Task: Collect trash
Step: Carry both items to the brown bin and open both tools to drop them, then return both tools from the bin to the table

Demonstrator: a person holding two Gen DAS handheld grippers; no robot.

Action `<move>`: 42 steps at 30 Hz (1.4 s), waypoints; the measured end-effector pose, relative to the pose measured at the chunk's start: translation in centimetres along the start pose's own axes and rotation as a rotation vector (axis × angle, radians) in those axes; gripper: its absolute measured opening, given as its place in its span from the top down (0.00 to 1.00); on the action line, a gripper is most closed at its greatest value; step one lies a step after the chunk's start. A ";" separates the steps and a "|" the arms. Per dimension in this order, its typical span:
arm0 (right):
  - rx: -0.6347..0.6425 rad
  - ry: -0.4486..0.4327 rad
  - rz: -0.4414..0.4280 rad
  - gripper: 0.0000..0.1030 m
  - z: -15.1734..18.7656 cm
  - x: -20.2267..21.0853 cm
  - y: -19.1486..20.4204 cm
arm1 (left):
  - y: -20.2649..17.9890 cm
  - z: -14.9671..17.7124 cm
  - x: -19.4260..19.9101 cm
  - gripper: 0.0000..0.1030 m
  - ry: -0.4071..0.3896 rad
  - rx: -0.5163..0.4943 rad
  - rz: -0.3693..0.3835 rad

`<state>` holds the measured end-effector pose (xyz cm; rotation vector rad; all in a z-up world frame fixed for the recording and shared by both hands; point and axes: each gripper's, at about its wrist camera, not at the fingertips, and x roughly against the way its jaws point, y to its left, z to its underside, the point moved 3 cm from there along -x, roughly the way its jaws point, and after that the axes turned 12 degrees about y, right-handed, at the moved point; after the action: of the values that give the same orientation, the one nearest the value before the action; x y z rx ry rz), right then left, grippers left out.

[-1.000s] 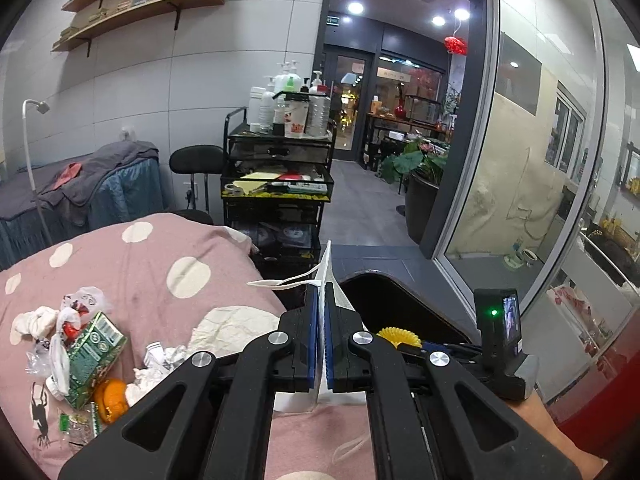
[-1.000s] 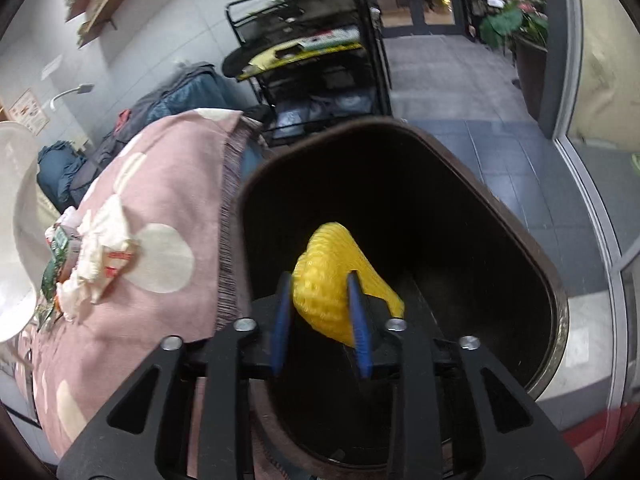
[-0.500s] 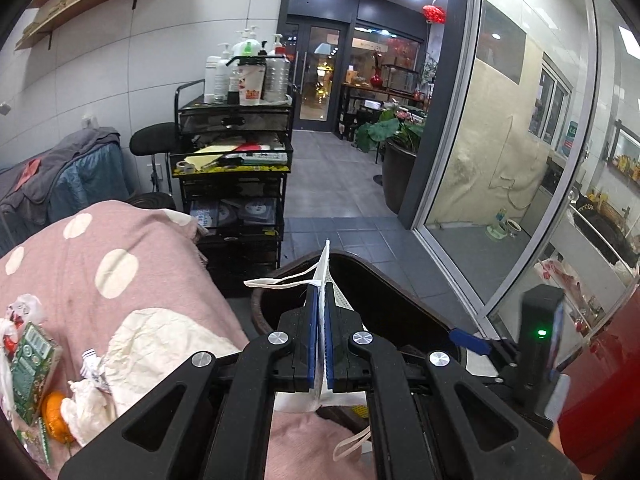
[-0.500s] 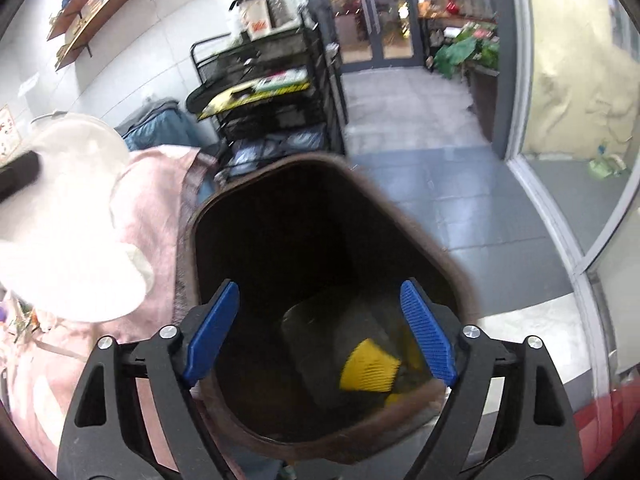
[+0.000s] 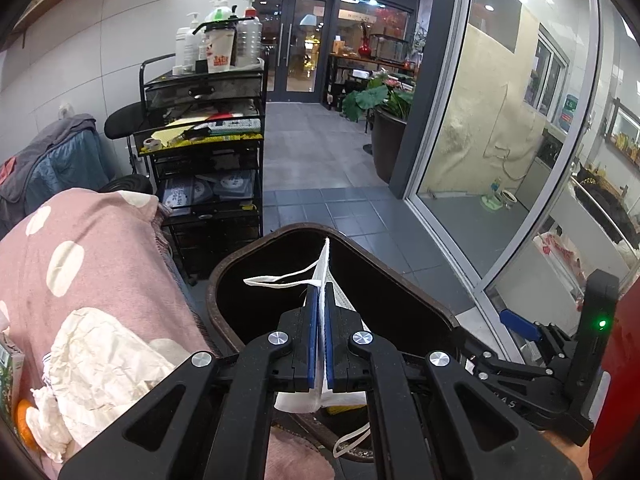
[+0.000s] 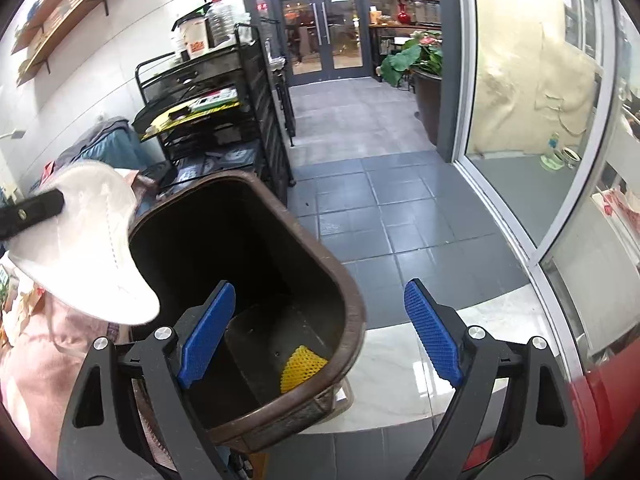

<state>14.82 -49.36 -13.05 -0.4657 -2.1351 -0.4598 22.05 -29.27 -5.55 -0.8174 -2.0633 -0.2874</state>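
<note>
My left gripper is shut on a white face mask, holding it edge-up over the mouth of the dark brown trash bin. The right wrist view shows the same mask at the bin's left rim. My right gripper hangs above the bin's near right edge; its jaws are opening wide and nothing is between them. A yellow foam net lies on the bin's floor. One blue pad of the right gripper shows at the right of the left wrist view.
A pink dotted blanket left of the bin carries crumpled paper, an orange and a green carton. A black cart stands behind the bin. Grey tiled floor and a glass wall lie to the right.
My right gripper let go of the yellow foam net, which dropped to the bin's floor, and its jaws spread wide. My left gripper carried the mask from the blanket side to over the bin.
</note>
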 end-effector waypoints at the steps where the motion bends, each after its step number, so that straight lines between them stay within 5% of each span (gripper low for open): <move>1: -0.004 -0.004 0.003 0.17 -0.1 0.1 -0.3 | -0.1 0.0 -0.3 0.96 0.006 -0.005 -0.001; 13: -0.038 -0.010 -0.002 0.16 -0.2 0.9 -1.6 | -1.3 0.1 -4.2 0.94 0.120 -0.048 -0.019; 15: -0.044 -0.010 -0.005 0.16 -0.1 1.0 -1.8 | -1.4 0.3 -4.6 0.67 0.134 -0.061 -0.027; 16: -0.047 -0.009 -0.008 0.16 -0.1 1.0 -1.8 | -1.4 0.4 -4.6 0.34 0.127 -0.066 -0.047; 17: -0.049 -0.009 -0.009 0.16 0.0 1.1 -1.8 | -1.4 0.5 -4.3 0.16 0.101 -0.069 -0.069; 28: -0.043 -0.011 -0.065 0.13 0.0 1.3 -1.4 | -0.6 1.8 -0.3 0.06 -0.014 -0.068 -0.124; 42: 0.043 -0.037 -0.183 0.09 0.2 3.0 4.3 | 1.6 4.4 7.9 0.06 -0.197 0.000 -0.155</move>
<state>15.12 -45.09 -10.06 -0.2574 -2.2294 -0.5099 17.02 -22.47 -1.92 -0.7098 -2.3167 -0.3015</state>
